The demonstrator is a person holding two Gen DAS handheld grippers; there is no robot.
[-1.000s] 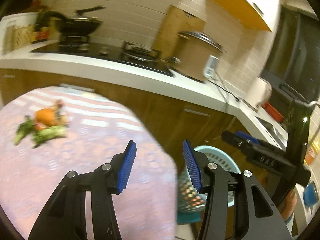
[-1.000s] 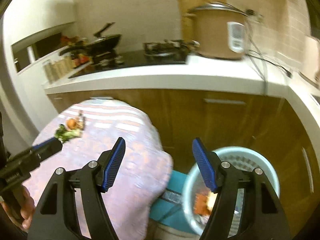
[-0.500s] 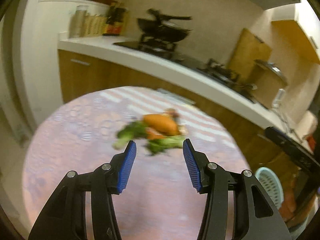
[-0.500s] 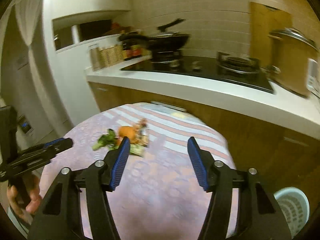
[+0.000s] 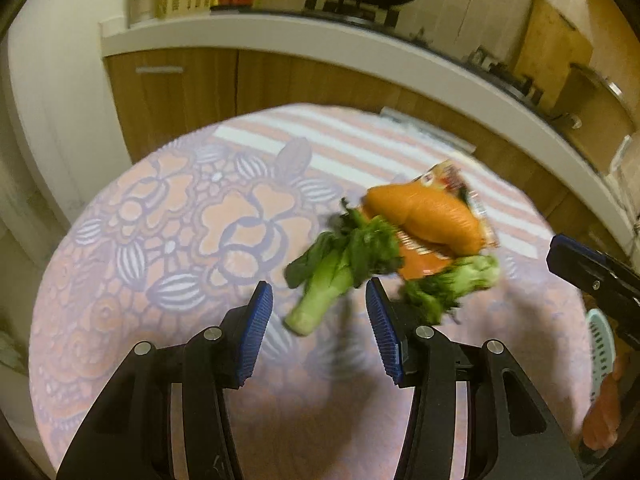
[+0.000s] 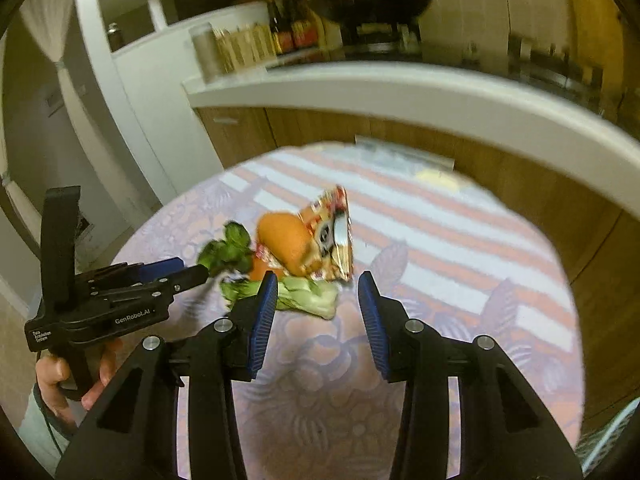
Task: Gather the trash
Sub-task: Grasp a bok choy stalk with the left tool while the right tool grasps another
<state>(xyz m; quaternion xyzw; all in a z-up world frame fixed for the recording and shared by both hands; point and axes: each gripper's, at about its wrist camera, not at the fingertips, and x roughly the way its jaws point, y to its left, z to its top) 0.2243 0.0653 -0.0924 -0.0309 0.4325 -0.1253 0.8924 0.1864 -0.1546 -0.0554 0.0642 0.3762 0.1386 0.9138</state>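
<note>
Task stage: approach. The trash pile sits uncollected on the round worktop (image 5: 168, 216); nothing is in either claw.
Pile: orange peel (image 5: 424, 216) on a crumpled snack wrapper (image 6: 332, 236), with two leafy green stalks, one on the left (image 5: 336, 272) and one on the right (image 5: 456, 280), all bunched together toward the far half of the patterned cloth.
Bin: a pale blue basket (image 5: 600, 340) shows past the worktop's right edge, low and well apart from the pile; what is in it I cannot tell.
Done so far: judging by the pile, at least these four pieces are left to carry over.
Left claw (image 5: 318, 336): jaws apart, empty; the cut end of the left stalk lies just ahead of the gap, not yet between the pads.
Right claw (image 6: 318, 320): jaws have just been closing, still apart, nothing between them; the right stalk's pale base lies just ahead.
Pose: both claws tilt steeply down at the pile from the near side, left claw beside right; a hand (image 6: 60, 376) grips the left tool's handle.
Blur: the pile is smeared in both views.
</note>
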